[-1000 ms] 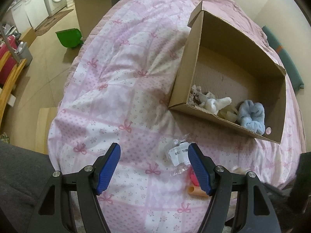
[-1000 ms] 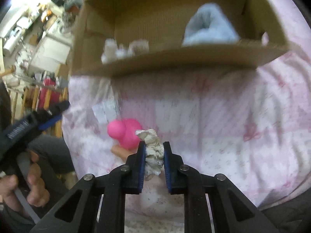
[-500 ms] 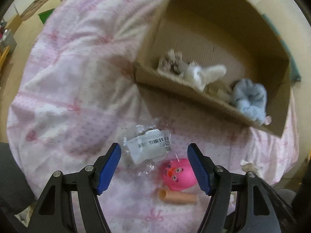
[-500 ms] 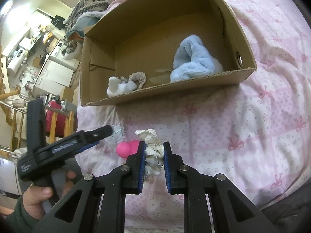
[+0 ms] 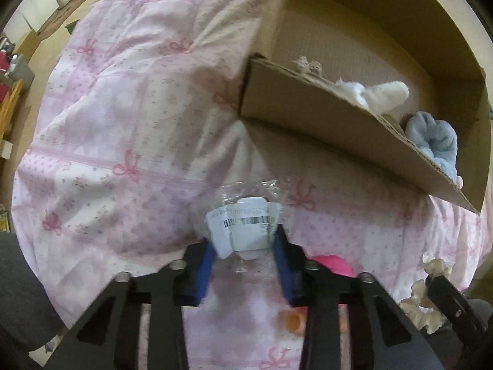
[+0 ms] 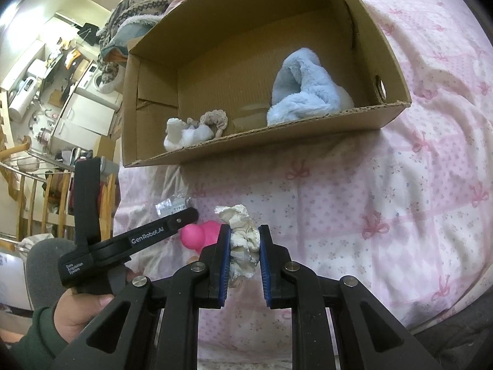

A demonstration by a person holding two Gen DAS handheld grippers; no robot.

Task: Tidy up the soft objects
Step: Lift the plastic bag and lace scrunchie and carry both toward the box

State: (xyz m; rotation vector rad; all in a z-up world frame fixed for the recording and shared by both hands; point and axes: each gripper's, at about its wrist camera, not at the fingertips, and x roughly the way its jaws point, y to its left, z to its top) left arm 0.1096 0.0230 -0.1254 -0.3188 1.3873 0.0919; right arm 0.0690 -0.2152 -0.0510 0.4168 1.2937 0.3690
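A clear plastic packet (image 5: 243, 228) with a white barcode label lies on the pink quilt (image 5: 123, 123). My left gripper (image 5: 245, 251) points down at it, and its jaws are closing with both blue pads against the packet's sides. My right gripper (image 6: 244, 240) is shut on a crumpled cream scrunchie (image 6: 243, 237), held just above the quilt. That scrunchie (image 5: 422, 296) also shows at the lower right of the left wrist view. A pink round toy (image 6: 197, 236) lies between the two grippers. The cardboard box (image 6: 277, 135) beyond holds a blue fluffy piece (image 6: 302, 92), a white plush (image 6: 185, 135) and a beige scrunchie (image 6: 215, 120).
An orange tube (image 5: 291, 322) lies beside the pink toy (image 5: 332, 265). A person's hand (image 6: 77, 311) in a green sleeve holds the left gripper. A heap of knitted clothes (image 6: 138, 6) lies behind the box. The bed's edge drops to the floor at left.
My left gripper has come down over the packet and its jaws have narrowed from wide apart to touching it. My right gripper keeps its grip on the cream scrunchie, almost unmoved.
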